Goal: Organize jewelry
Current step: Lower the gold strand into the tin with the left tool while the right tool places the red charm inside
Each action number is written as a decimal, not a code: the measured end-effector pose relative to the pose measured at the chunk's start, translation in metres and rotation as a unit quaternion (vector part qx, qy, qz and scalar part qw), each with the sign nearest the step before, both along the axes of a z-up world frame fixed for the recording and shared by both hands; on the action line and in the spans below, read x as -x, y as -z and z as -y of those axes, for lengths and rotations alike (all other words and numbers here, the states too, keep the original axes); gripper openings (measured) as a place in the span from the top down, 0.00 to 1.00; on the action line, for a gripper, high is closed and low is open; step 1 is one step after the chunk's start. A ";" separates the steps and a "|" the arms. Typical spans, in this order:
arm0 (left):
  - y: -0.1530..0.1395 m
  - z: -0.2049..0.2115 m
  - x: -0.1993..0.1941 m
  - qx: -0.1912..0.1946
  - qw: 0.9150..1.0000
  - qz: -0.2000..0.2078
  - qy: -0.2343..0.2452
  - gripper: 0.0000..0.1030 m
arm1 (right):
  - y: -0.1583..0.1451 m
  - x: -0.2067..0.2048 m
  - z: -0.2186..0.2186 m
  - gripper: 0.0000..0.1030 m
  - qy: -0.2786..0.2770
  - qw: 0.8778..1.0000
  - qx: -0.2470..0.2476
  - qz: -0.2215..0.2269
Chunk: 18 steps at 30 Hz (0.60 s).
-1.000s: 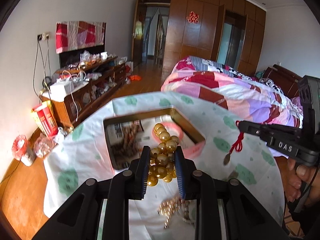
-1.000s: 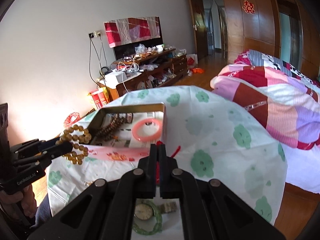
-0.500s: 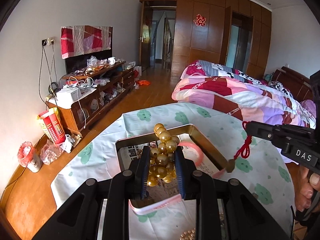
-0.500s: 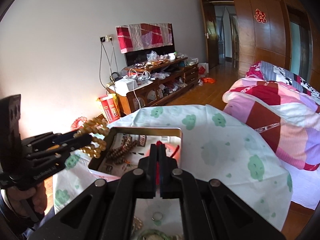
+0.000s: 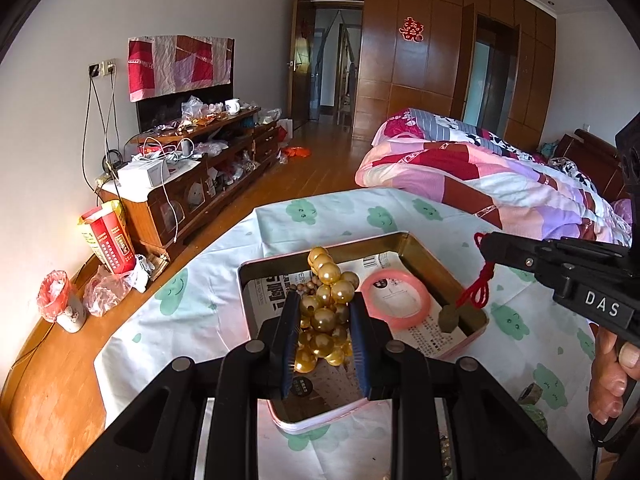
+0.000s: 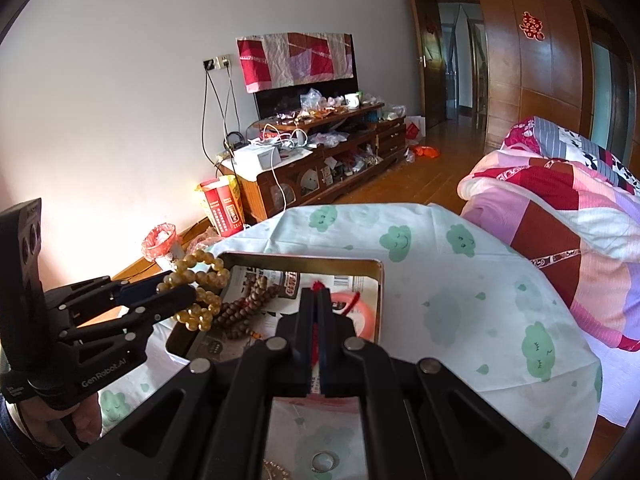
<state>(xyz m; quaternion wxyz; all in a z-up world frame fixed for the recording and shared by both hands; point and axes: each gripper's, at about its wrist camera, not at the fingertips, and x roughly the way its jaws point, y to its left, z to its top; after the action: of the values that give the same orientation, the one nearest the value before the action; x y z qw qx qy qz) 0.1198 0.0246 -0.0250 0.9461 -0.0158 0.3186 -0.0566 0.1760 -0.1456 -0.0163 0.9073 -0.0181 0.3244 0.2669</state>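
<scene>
My table (image 5: 224,280) wears a cloud-print cloth (image 6: 460,280). On it the tin (image 5: 436,264) sits at centre; a ring (image 6: 325,461) lies at six o'clock of it, nearest me.

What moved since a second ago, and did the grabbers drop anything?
Both grabbers moved forward over the tin box. The left gripper carried the golden bead bracelet from the box's near side to above its inside. The right gripper brought the red cord charm over the box's right corner. Nothing was dropped. The pink bangle and brown beads stayed lying inside.
</scene>
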 end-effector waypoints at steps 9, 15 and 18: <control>0.013 0.001 -0.001 -0.002 1.000 -0.016 -0.003 0.76 | 0.016 -0.002 -0.004 0.98 -0.003 1.000 0.011 -0.016; 0.018 0.002 -0.003 -0.009 1.000 -0.024 -0.001 0.76 | 0.022 -0.005 -0.006 0.98 0.000 1.000 0.018 -0.022; 0.019 0.002 -0.003 -0.009 1.000 -0.026 0.001 0.76 | 0.025 -0.006 -0.008 0.98 -0.001 0.999 0.022 -0.024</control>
<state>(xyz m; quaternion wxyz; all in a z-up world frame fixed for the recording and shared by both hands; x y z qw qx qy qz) 0.1230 0.0222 -0.0444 0.9374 -0.0087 0.3438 -0.0541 0.1817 -0.1380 -0.0409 0.8981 -0.0320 0.3522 0.2613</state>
